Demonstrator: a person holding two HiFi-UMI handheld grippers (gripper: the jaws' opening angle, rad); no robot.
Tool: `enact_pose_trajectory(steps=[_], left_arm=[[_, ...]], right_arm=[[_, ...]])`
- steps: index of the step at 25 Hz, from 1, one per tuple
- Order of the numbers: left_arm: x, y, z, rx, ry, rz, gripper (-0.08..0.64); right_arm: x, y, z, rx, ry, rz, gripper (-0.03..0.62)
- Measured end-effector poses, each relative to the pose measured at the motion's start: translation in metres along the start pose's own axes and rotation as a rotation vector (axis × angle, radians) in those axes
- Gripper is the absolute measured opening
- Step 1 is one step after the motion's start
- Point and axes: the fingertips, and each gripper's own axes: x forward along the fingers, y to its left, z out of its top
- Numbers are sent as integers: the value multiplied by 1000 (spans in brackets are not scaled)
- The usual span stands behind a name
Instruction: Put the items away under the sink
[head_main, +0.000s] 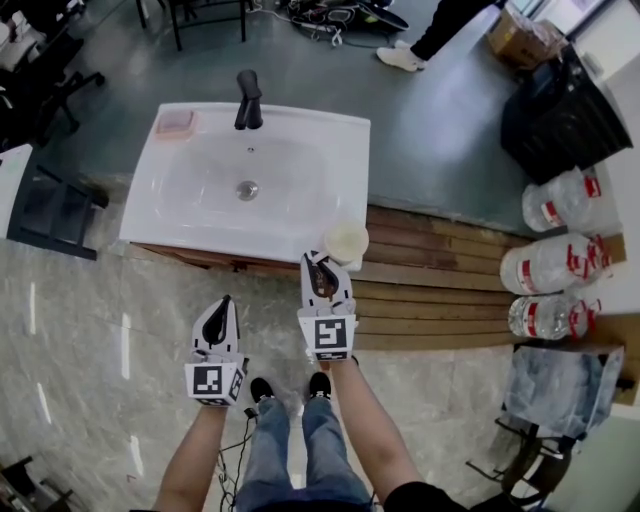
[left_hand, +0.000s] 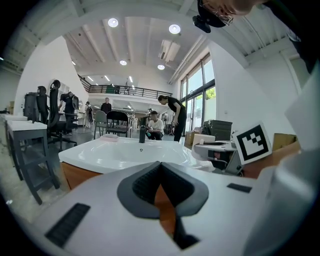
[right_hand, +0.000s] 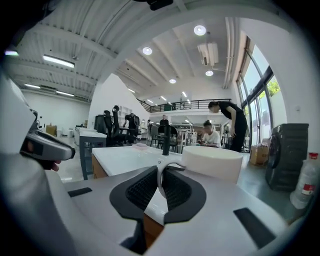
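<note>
Jaws of the left gripper (left_hand: 160, 165) were pressed together, empty. Those of the right gripper (right_hand: 161, 172) were closed on the handle of a round white cup (head_main: 347, 242) at the white sink's (head_main: 200, 180) near corner; stowing was judged barely begun.

One sink (head_main: 200, 210) ahead of both jaws, carrying one tap (head_main: 248, 98) and one pink soap (head_main: 175, 122); one cup (head_main: 346, 241) at the right jaws' tips; three water bottles (head_main: 548, 268) far to their right.

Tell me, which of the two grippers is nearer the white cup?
The right gripper: its jaws pinch the handle of the white cup at a corner of the sink; the left gripper hangs back over the floor.
</note>
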Motion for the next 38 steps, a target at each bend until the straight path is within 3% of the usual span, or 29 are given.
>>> enact_pose_trajectory(steps=[10,16,21,27,33,38], left_arm=[[-35,7,4,8,-47,40,6],[-54,16,-15,19,-93,74,6],[-60,30,-55,25,-109,103,6],[-41,47,-119,22,-139,117,7],[-10,63,-191,32,-161,117,6],[22,73,-241,38,-170,109,7]], right_arm=[[-39,54,28,-58,-82,97,40],[-64,97,5,-70,-93,153,40],[-79,140,-40,-69,-89,215,40],[-69,180,-122,-65,-73,281,40],[-38,190,-209,-64,-75,283,40],[-2,178,-275,-37,-65,237,40]])
